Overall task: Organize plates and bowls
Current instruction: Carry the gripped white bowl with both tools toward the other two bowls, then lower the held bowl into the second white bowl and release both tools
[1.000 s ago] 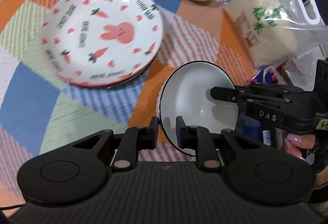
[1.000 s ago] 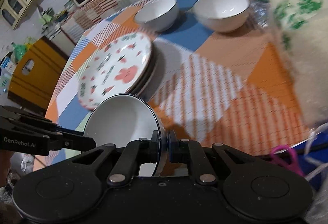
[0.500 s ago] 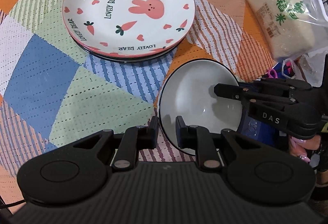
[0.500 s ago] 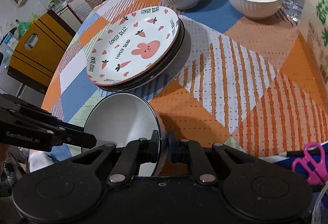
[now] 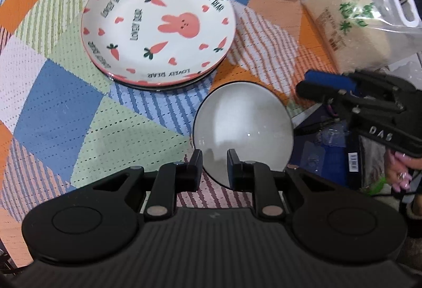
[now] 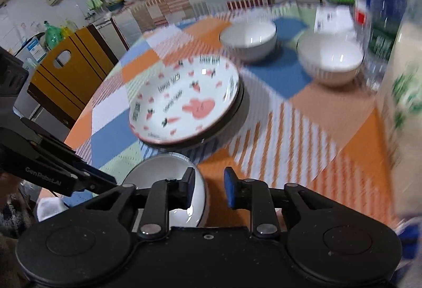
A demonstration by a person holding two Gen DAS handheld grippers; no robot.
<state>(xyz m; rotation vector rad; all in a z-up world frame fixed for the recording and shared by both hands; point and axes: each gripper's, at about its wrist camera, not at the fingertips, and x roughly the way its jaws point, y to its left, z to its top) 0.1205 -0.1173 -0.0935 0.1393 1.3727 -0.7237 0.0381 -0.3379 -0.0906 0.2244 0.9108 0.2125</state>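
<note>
A white bowl with a dark rim (image 5: 242, 127) sits at the near table edge. My left gripper (image 5: 214, 164) straddles its near rim with jaws a little apart, not visibly clamped. My right gripper (image 6: 207, 189) is open; the bowl (image 6: 163, 172) lies just left of its gap, and the gripper also shows off the bowl's right side in the left wrist view (image 5: 327, 91). A stack of rabbit-and-carrot plates (image 5: 158, 24) (image 6: 184, 103) lies beyond. Two more white bowls (image 6: 249, 41) (image 6: 331, 61) stand at the back.
A bag of rice (image 5: 364, 21) and water bottles (image 6: 379, 11) stand at the right. The patchwork tablecloth (image 5: 58, 114) covers the table. A yellow cabinet (image 6: 68, 74) stands beyond the table's left edge. Clutter (image 5: 329, 156) lies below the table edge at right.
My right gripper has opened and let go of the bowl's rim, drawing back to the right. The bowl has settled flatter at the table edge. The left gripper stays at its near rim.
</note>
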